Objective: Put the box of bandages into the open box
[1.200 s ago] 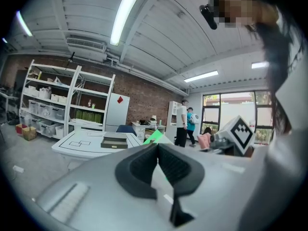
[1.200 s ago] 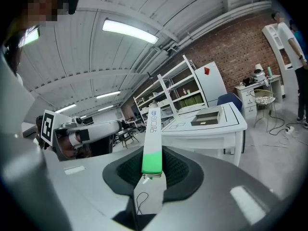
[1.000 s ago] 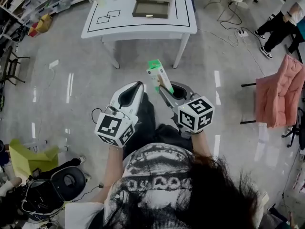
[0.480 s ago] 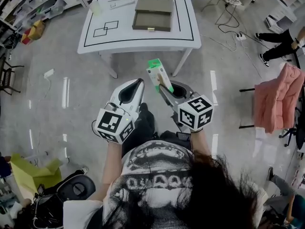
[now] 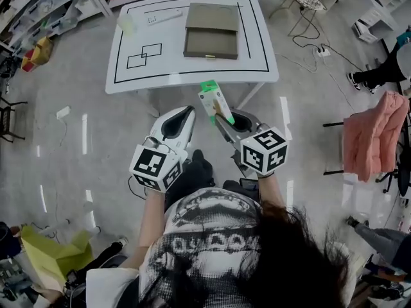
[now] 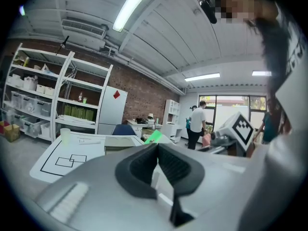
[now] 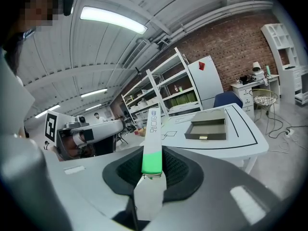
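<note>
White table (image 5: 170, 53) bearing open box (image 5: 210, 43); glossy grey floor (image 5: 96, 191); brick wall (image 7: 240, 47)

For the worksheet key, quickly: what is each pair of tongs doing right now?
Left tongs: closed, empty.
Right tongs: closed on the box of bandages.

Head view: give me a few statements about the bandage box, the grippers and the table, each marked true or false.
1. The right gripper holds the bandage box. True.
2. The left gripper grips a second box. False: its jaws are shut with nothing between them.
3. The open box sits on the table. True.
4. The bandage box lies inside the open box. False: it is in the right gripper, short of the table's near edge.
</note>
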`<state>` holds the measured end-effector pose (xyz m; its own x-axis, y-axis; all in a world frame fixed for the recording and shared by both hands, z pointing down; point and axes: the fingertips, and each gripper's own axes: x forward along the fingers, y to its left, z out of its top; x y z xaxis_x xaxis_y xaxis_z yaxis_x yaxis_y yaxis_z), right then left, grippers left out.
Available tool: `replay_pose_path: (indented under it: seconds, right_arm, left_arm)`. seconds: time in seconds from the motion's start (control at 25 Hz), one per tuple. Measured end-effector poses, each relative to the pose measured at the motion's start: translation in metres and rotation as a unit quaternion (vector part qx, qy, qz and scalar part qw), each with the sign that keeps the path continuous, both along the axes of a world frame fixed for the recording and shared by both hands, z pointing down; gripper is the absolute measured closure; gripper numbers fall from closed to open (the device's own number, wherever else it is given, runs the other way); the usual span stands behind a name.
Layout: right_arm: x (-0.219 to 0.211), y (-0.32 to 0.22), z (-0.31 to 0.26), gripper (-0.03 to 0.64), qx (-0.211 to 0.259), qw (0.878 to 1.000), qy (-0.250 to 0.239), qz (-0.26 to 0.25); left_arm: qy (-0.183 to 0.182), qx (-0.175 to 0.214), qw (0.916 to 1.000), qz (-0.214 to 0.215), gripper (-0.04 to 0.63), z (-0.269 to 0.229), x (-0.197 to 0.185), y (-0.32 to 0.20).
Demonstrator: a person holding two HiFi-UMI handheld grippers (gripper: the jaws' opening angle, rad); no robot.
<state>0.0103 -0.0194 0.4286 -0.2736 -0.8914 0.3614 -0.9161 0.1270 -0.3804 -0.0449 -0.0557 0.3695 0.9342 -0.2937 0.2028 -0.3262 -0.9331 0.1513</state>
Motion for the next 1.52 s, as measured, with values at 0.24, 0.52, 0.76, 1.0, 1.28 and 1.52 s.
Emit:
replay_pose_path:
  seconds: [0.24,0.52,0.76,1.0,1.28,1.52]
  right_arm:
    - [0.006,-0.04,-0.003,0.528,-0.001,1.0,-0.001,0.016]
    - [0.009,-0.067,-0.001,0.528,-0.001,0.999,0.002,0.038]
    - [0.006,-0.073,0.004,0.528,-0.016,0.999,0.008,0.044]
    - [0.01,-0.079,0.003,0.528,-0.024,0.999,0.01,0.045]
    - [0.02,-0.098,0.008,0.528,-0.026,0.999,0.005,0.031]
    - [0.045,-0.125,0.017,0.528,-0.03,1.0,-0.001,0.005]
  left_arm:
    - [0.0,0.001,0.9999,0.017,0.595,-0.001,0.008,-0.044]
    - [0.0,0.005,0.9992,0.039,0.595,0.001,0.011,-0.072]
    - [0.006,-0.008,0.9989,0.046,0.595,0.007,0.01,-0.084]
    - [0.007,-0.017,0.9987,0.048,0.595,0.008,0.013,-0.09]
    - [-0.001,-0.019,0.9994,0.03,0.595,0.013,0.015,-0.106]
    - [-0.01,-0.019,0.9998,0.001,0.595,0.022,0.037,-0.137]
